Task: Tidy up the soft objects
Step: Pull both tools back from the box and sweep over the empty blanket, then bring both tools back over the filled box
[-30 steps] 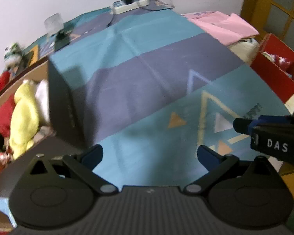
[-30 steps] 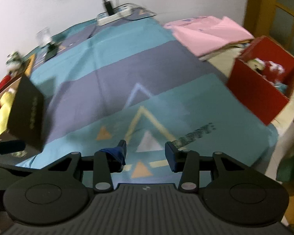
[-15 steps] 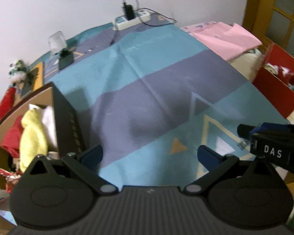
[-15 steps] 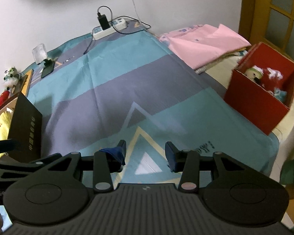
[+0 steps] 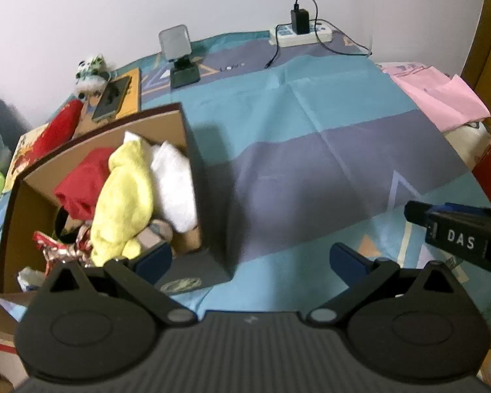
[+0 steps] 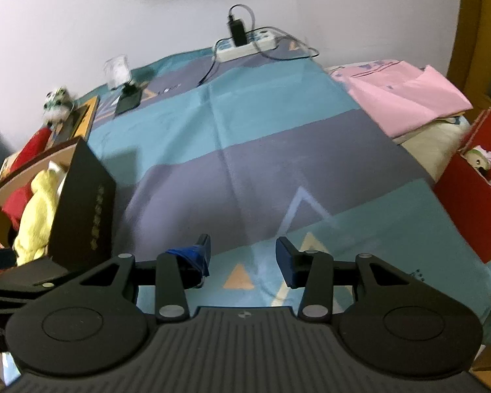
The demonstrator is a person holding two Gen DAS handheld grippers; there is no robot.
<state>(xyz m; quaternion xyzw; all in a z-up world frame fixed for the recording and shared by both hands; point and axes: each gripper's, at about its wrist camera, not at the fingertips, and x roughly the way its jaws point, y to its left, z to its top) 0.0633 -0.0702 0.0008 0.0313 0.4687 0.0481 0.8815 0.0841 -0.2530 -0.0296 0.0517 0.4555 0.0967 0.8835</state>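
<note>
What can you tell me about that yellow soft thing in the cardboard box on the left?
The yellow plush looks fleecy and limp, slumped lengthwise in the open brown box. It lies between a red soft item and a white one, touching both, with crinkly red-and-silver wrapping by its lower end. Neither claw holds it; its exact shape is unclear.

The flat bed cloth (image 5: pixel 311 170) runs in broad teal and slate-purple bands, with white, yellow and orange triangle outlines at its near end. At its left edge stands an open cardboard box (image 5: pixel 176 124), black outside and brown inside, holding a pale yellow plush toy (image 5: pixel 124 196) between a red soft item (image 5: pixel 81 186) and a white one (image 5: pixel 175 183). A folded pink fabric (image 6: pixel 406 98) lies at the cloth's far right corner, and a bright red box (image 6: pixel 468 203) sits beside its right edge.
</note>
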